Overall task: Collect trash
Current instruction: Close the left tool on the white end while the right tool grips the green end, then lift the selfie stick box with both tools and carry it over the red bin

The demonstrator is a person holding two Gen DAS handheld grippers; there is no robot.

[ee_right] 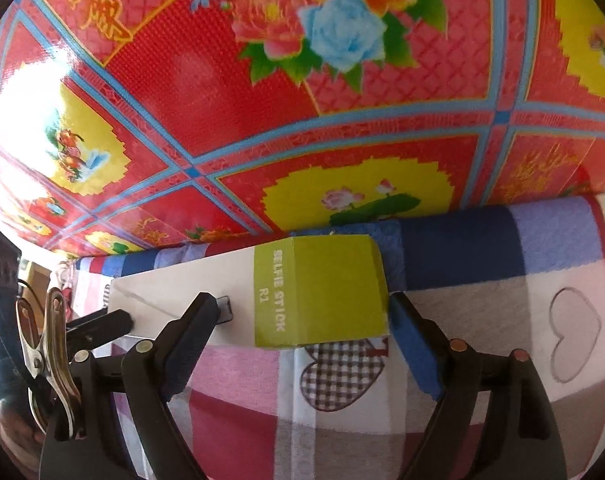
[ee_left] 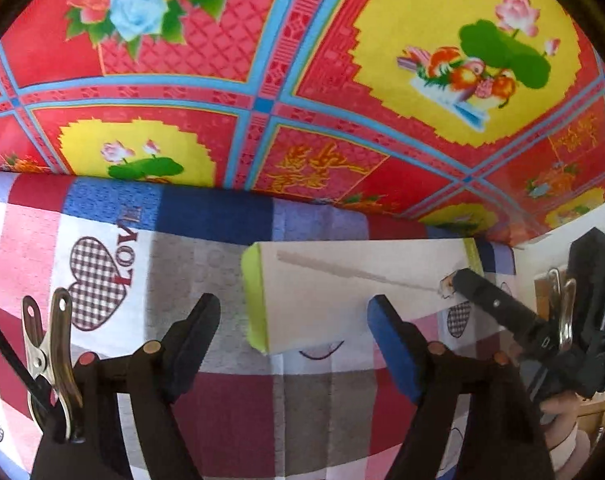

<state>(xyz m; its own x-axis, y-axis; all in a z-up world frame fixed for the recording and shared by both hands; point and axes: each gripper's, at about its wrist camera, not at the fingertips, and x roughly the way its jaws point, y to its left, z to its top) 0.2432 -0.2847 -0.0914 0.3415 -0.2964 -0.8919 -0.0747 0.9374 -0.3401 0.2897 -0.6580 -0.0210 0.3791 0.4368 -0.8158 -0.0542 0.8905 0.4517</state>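
Lying flat on the checked heart-print cloth (ee_left: 102, 280), the selfie-stick box (ee_left: 342, 296) ran its long axis across the lower middle of the left wrist view, its green end cap toward the frame's left. The left gripper (ee_left: 294, 320) had its fingers apart, the box's green end between them, untouched. The right gripper (ee_left: 502, 300) entered from the right edge.

In the right wrist view, the box (ee_right: 318, 292) ran left to right, green band rightward. The right gripper (ee_right: 302, 320) straddled it, fingers apart. Behind lay the red floral floor (ee_right: 262, 120).
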